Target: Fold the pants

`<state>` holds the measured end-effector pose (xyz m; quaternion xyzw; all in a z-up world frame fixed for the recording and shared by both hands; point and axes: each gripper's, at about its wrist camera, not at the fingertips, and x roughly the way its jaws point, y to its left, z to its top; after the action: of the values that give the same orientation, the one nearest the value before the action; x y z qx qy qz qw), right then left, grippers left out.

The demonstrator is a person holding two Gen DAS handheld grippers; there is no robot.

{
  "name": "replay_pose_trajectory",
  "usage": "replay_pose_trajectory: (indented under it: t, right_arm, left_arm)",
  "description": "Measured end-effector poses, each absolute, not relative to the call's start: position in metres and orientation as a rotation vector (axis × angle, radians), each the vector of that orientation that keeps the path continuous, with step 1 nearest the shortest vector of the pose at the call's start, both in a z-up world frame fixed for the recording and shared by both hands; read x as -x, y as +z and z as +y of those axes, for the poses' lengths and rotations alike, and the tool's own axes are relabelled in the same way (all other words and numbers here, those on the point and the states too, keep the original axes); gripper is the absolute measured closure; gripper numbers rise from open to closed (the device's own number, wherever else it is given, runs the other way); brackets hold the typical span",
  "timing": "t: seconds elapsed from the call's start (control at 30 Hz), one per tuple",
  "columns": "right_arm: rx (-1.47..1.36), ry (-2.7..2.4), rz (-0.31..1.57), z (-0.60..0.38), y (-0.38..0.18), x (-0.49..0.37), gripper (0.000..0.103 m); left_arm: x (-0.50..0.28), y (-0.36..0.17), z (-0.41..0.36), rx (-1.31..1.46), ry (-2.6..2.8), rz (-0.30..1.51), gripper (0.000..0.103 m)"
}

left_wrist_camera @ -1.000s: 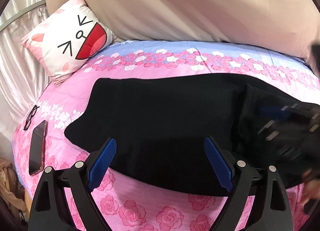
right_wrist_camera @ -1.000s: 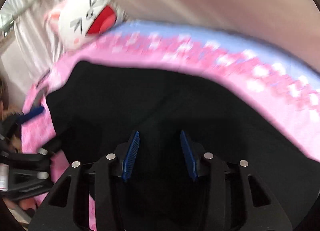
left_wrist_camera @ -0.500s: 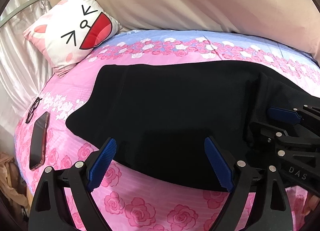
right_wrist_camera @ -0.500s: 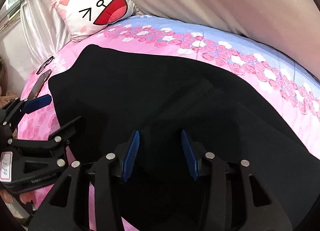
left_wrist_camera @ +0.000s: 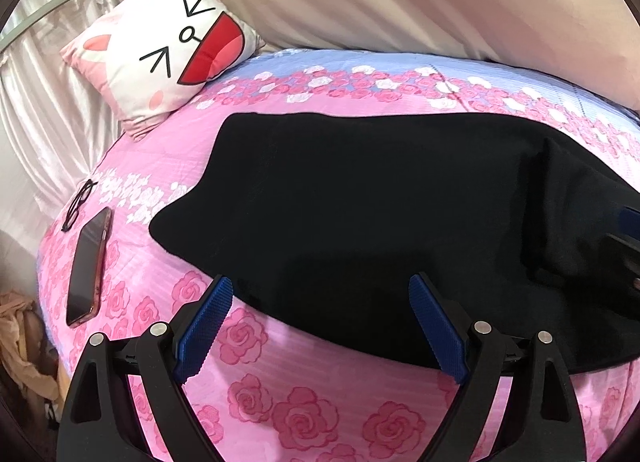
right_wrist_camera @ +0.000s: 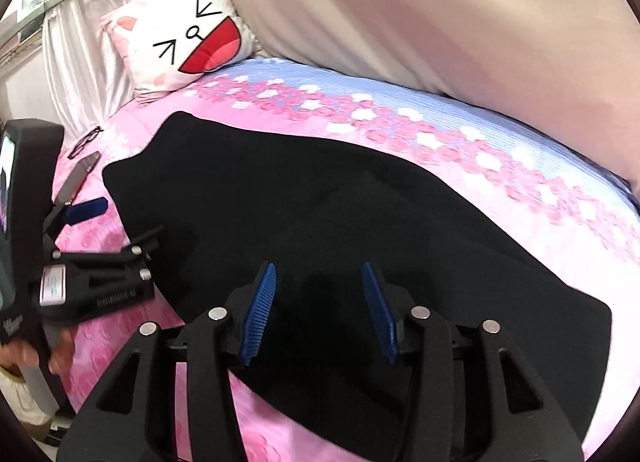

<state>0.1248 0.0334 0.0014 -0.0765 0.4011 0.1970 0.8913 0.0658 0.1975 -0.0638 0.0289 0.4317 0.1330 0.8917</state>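
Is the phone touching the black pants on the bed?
Apart. The left wrist view shows the phone lying on the pink bedspread left of the pants, with a strip of rose-patterned fabric plainly visible between them.

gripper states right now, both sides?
Left gripper: open, holding nothing, over the near edge of the black pants.
Right gripper: open, holding nothing, above the pants.

Pants (left_wrist_camera: 380, 214): plain black. Bedsheet (left_wrist_camera: 304, 414): pink, rose print, blue band along far edge. Pillow (left_wrist_camera: 168, 46): white and pink, cartoon cat face, red mouth. Claw pads (left_wrist_camera: 202, 326): blue, on black frames. Curtain (right_wrist_camera: 84, 46): silvery white.
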Motion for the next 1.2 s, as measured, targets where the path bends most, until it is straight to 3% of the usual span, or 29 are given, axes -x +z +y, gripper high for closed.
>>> replay_pose_trajectory:
  t: [0.53,0.83,0.9,0.97,1.2]
  right_arm:
    - [0.21,0.423,0.878,0.048,-0.029,-0.135,0.042]
    - [0.164,0.338,0.799,0.013,0.001,-0.109,0.042]
    - [0.142,0.316,0.796,0.001,0.004,-0.105,0.038]
    - [0.136,0.286,0.794,-0.011,0.004,-0.102,0.029]
    - [0.117,0.224,0.817,-0.036,-0.003,-0.098,0.028]
  left_arm:
    - [-0.059,-0.07,0.219,-0.024,0.319,0.911,0.016]
    - [-0.058,-0.076,0.335,0.562,0.261,0.91,0.016]
    - [-0.063,-0.079,0.348,0.59,0.281,0.904,0.016]
    - [-0.071,-0.077,0.353,0.593,0.28,0.9,0.016]
    - [-0.105,-0.08,0.344,0.528,0.317,0.875,0.013]
